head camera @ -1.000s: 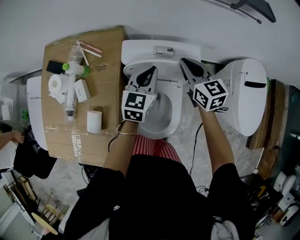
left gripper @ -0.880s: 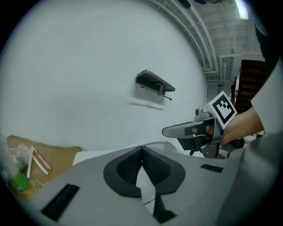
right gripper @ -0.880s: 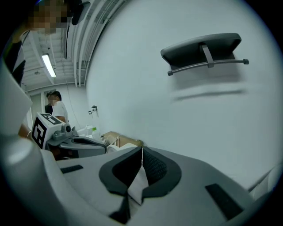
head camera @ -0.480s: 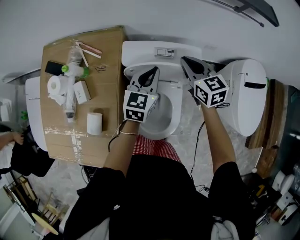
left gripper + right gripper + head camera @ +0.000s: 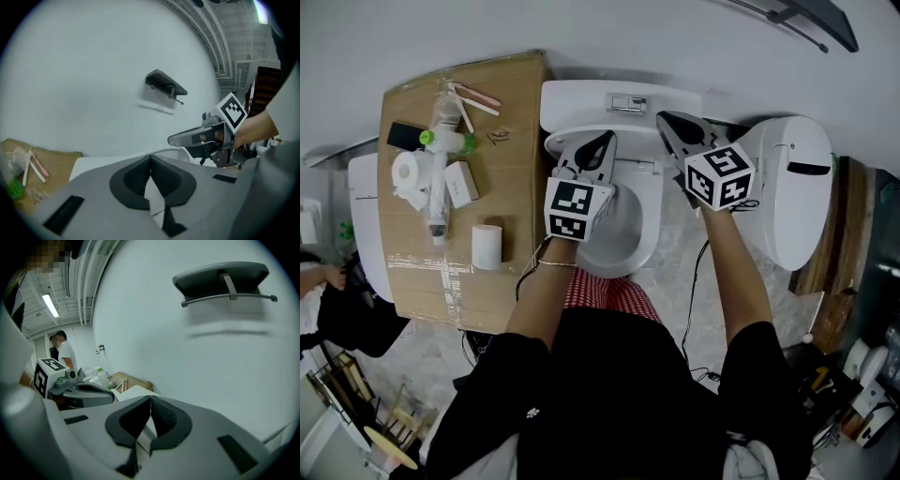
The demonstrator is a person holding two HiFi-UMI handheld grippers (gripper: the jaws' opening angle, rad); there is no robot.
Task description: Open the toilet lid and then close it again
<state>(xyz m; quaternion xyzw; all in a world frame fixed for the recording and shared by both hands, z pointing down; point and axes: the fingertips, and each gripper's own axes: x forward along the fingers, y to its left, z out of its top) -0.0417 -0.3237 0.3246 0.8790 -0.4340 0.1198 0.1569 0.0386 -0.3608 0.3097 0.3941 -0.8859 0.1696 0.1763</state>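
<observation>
Left claw (image 5: 604,141) and right claw (image 5: 667,120) are pinched closed, empty, above the toilet (image 5: 651,208).

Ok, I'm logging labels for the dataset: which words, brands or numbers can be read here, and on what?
None can be read.
The small white box on the brown cardboard tabletop: any print too small.
The left gripper and right gripper, black-and-white marker cubes: square patterns, no letters.
</observation>
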